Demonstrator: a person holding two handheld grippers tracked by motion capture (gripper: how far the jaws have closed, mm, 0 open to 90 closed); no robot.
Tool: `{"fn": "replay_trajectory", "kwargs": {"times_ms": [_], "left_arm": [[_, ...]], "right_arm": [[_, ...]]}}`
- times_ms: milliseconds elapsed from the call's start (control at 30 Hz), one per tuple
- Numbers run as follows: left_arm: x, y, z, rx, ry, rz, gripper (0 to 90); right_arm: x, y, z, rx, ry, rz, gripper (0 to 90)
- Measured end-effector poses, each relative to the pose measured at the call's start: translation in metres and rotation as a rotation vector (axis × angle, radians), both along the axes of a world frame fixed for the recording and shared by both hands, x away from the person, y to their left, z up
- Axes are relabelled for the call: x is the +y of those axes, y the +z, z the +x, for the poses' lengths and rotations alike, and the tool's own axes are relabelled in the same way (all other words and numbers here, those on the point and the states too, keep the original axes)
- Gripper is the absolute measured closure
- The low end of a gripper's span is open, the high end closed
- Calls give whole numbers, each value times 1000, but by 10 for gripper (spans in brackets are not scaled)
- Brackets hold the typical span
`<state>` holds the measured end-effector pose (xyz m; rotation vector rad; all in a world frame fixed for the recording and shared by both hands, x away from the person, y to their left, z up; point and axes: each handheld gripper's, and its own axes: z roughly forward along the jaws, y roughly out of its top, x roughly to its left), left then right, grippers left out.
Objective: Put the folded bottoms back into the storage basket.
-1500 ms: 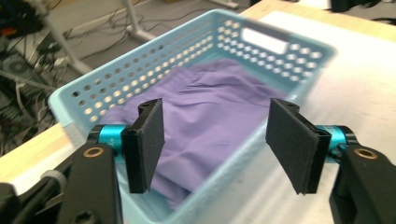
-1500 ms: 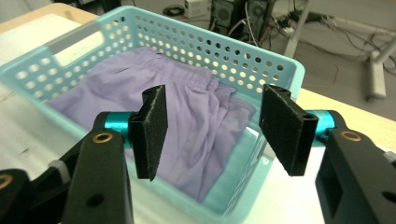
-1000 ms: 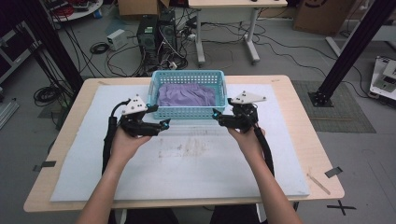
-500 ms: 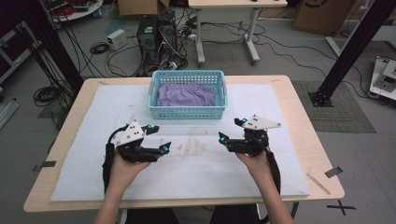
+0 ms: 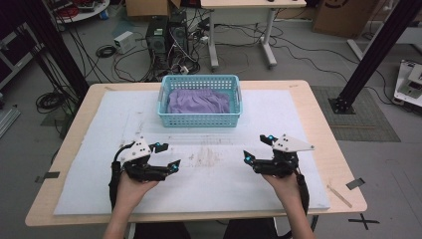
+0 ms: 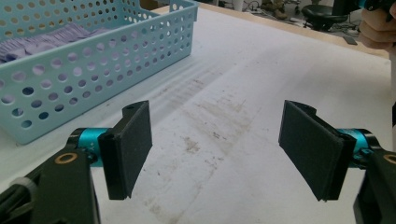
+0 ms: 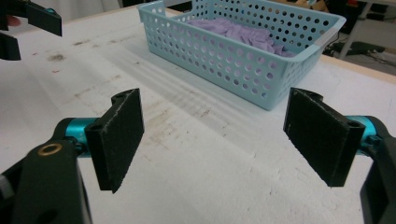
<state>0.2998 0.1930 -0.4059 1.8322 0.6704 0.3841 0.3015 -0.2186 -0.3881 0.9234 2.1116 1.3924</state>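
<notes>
Left gripper (image 5: 166, 157) agape, stained white mat (image 5: 214, 169), wooden table (image 5: 74, 144), cabled floor (image 5: 124, 55)

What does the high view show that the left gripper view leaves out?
High view alone: the whole wooden table, the floor with computer towers and cables, both forearms, and the left gripper seen from outside.

Left gripper view alone: that gripper's black pads close up, standing wide apart with nothing between them, and the round holes in the basket wall.

Both: the blue basket with purple cloth inside, and the stained white mat.
</notes>
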Motion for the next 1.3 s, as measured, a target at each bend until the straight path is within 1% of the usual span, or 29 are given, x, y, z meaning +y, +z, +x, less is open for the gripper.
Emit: {"fn": "replay_trajectory", "kwargs": {"times_ms": [67, 200, 267, 467, 600, 733, 967, 1200, 1300], "left_arm": [[0, -1, 0, 3, 1, -4, 257], [3, -1, 0, 6, 3, -3, 257], [5, 0, 1, 14, 9, -12, 257], [6, -1, 1, 18, 9, -24, 257], [5, -3, 2, 27, 2, -20, 257], [4, -3, 2, 26, -2, -18, 257], [5, -3, 2, 29, -4, -23, 257], [6, -4, 1, 32, -3, -18, 257], [7, -4, 0, 32, 0, -24, 257]], "right_arm": [[-2, -1, -1, -5, -6, -4, 206], [-6, -5, -1, 7, -9, -20, 206], [-7, -6, -1, 10, -15, -21, 206], [-11, -6, 0, 21, -28, -16, 206], [-12, -6, 0, 19, -21, -10, 206], [-15, -7, 0, 25, -26, -1, 206], [-14, -7, -1, 19, -22, -1, 206], [-14, -7, 0, 16, -23, 5, 206], [-13, -6, 1, 16, -19, 4, 206]]}}
